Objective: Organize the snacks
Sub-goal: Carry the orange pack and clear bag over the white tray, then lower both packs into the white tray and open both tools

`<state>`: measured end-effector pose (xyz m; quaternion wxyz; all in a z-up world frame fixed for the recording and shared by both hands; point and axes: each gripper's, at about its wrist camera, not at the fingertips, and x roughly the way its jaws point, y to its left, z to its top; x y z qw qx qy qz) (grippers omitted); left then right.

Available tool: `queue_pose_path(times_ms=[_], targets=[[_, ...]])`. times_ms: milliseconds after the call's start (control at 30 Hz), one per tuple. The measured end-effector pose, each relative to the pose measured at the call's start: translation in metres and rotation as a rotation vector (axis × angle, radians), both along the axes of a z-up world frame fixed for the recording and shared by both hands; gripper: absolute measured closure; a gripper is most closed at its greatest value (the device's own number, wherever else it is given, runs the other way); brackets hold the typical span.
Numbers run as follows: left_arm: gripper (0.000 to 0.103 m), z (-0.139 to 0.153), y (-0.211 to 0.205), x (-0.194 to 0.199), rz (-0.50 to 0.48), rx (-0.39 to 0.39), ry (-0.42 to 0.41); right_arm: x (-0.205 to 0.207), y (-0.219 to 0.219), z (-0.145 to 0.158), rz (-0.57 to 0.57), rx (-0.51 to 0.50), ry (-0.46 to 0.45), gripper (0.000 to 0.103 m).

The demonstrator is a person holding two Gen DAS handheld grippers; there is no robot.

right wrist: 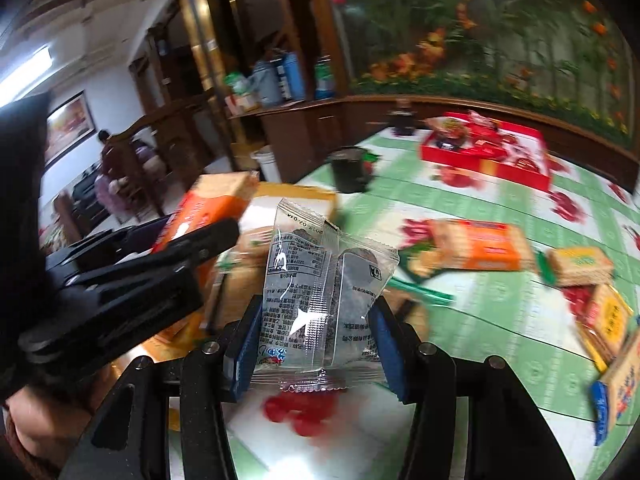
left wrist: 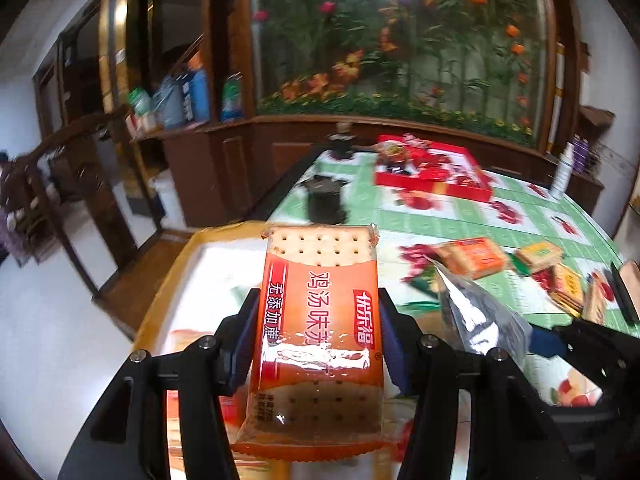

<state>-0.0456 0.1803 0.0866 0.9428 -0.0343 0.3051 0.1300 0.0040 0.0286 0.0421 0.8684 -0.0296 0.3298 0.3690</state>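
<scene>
I've got an orange soda-cracker packet (left wrist: 316, 332) pinched across its width in my left tongs (left wrist: 316, 336), blue pads pressing both long edges, and it hangs clear above the pale tray (left wrist: 224, 256) at the near-left end of the counter (left wrist: 440, 216). My right tongs (right wrist: 316, 332) are clamped the same narrow way on a clear pouch with a dark snack inside (right wrist: 324, 296), lifted just beside the left pair. So both loads are up and in transit, a carry step, not a pick. Looser packets wait on the green fruit-print cloth: another orange cracker pack (right wrist: 480, 248) and a yellow-green one (right wrist: 580, 266) further right, well apart from me. A red gift box (right wrist: 484, 152) with wrapped sweets sits at the far end, a dark cup (right wrist: 348, 170) between. Next I judge each packet needs a bin: line up over its spot, lower, then let go. The slick pouch may slip or twist.
</scene>
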Motion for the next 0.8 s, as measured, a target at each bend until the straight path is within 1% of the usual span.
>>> queue_pose_path(times_ms=[100, 267, 400, 433, 533, 600, 667, 700, 767, 800], targets=[[0.049, -0.006, 0.025, -0.003, 0.043, -0.013, 0.029, -0.011, 0.022, 0.000, 0.051, -0.017, -0.019, 0.046], [0.049, -0.018, 0.060, -0.006, 0.102, -0.068, 0.062, -0.028, 0.049, -0.005, 0.127, -0.053, -0.036, 0.046], [0.049, -0.024, 0.075, -0.004, 0.118, -0.109, 0.077, -0.033, 0.068, -0.017, 0.166, -0.094, -0.019, 0.046], [0.049, -0.026, 0.079, -0.005, 0.123, -0.115, 0.080, -0.036, 0.070, -0.018, 0.168, -0.104, -0.027, 0.046], [0.049, -0.028, 0.085, -0.005, 0.139, -0.118, 0.086, -0.045, 0.080, -0.021, 0.173, -0.154, -0.093, 0.045], [0.049, -0.030, 0.089, -0.003, 0.147, -0.135, 0.090, -0.045, 0.080, -0.023, 0.181, -0.151, -0.091, 0.044], [0.049, -0.032, 0.093, -0.004, 0.150, -0.157, 0.090, -0.053, 0.082, -0.023, 0.234, -0.160, -0.126, 0.044], [0.048, -0.032, 0.094, -0.004, 0.147, -0.160, 0.091, -0.058, 0.084, -0.024, 0.248, -0.170, -0.145, 0.044], [0.043, -0.032, 0.095, -0.005, 0.149, -0.155, 0.087, -0.061, 0.088, -0.028, 0.264, -0.193, -0.164, 0.043], [0.041, -0.030, 0.094, -0.006, 0.146, -0.149, 0.081, -0.063, 0.089, -0.029, 0.263, -0.203, -0.173, 0.041]])
